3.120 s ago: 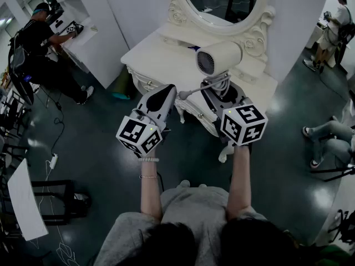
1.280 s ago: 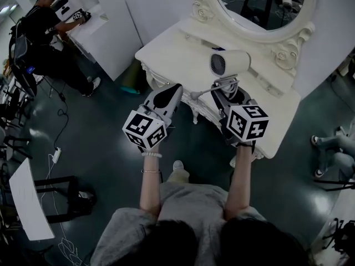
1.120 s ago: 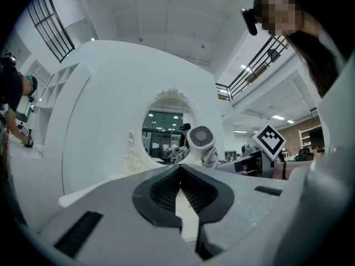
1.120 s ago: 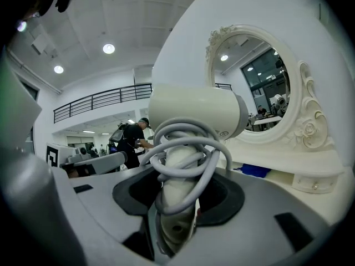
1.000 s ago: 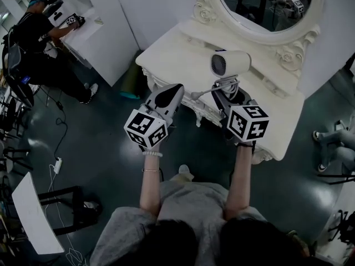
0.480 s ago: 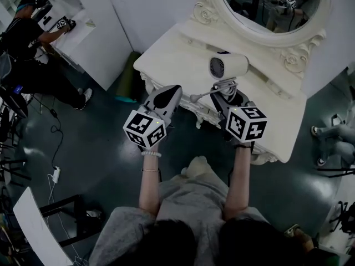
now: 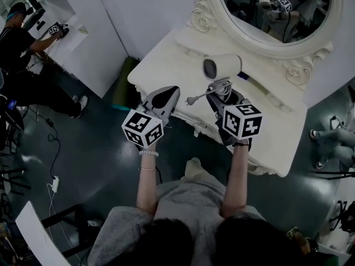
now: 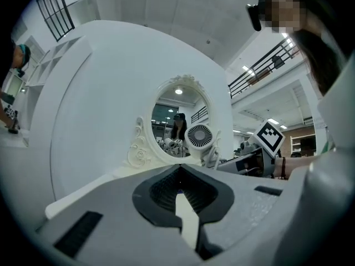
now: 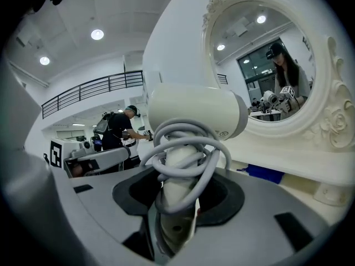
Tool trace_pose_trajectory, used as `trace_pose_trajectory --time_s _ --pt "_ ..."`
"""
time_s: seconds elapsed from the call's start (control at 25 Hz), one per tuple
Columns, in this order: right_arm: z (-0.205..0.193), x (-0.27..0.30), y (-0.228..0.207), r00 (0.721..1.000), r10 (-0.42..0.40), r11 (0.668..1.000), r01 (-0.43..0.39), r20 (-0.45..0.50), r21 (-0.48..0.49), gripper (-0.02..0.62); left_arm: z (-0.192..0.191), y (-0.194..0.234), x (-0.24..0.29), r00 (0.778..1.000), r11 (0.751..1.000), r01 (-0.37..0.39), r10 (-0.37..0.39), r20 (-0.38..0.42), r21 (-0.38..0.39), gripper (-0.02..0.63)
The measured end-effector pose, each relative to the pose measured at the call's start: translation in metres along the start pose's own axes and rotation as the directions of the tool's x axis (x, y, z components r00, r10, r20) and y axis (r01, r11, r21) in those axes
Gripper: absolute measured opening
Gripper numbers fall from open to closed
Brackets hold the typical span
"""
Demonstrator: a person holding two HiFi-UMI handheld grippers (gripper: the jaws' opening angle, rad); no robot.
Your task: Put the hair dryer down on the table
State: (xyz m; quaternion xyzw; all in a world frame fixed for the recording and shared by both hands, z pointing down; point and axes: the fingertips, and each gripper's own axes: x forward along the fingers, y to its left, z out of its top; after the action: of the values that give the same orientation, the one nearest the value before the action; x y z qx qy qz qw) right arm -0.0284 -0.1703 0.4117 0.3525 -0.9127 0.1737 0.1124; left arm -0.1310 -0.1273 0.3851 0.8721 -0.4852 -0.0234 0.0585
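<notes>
A white hair dryer (image 7: pixel 221 68) with its grey cord coiled round the handle is held upright above the white dressing table (image 7: pixel 166 57). My right gripper (image 7: pixel 224 93) is shut on that handle, seen close up in the right gripper view, where the hair dryer (image 9: pixel 194 112) rises from the right gripper (image 9: pixel 177 204). My left gripper (image 7: pixel 163 96) hovers at the table's near-left edge, shut and holding nothing. From the left gripper (image 8: pixel 183 204) the hair dryer (image 8: pixel 199 137) shows its grille in front of the mirror.
An oval mirror (image 7: pixel 266 15) in an ornate frame stands at the table's back. A dark blue item (image 7: pixel 247 77) lies on the table behind the dryer. A person (image 7: pixel 16 37) works at a white counter far left. A green object (image 7: pixel 122 85) stands on the floor by the table.
Both grippers have moved forward toward the mirror and slightly lower. The dryer, still gripped by the right gripper, now hangs further in over the table top.
</notes>
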Motion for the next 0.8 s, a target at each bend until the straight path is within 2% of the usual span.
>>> trace_pose_trajectory --time_s 0.52,0.8 --pt "-0.007 0.068 -0.054 0.988 0.030 0.998 -0.023 -0.149 0.052 0.183 -0.024 0.050 0.062 0.999 0.995 -0.031 0.027 -0.041 -0.099 0.005" --pt "-0.021 0.096 -0.063 0.977 0.010 0.997 0.006 -0.211 0.074 0.183 -0.046 0.073 0.079 0.989 0.998 -0.002 -0.007 -0.146 -0.058 0.005"
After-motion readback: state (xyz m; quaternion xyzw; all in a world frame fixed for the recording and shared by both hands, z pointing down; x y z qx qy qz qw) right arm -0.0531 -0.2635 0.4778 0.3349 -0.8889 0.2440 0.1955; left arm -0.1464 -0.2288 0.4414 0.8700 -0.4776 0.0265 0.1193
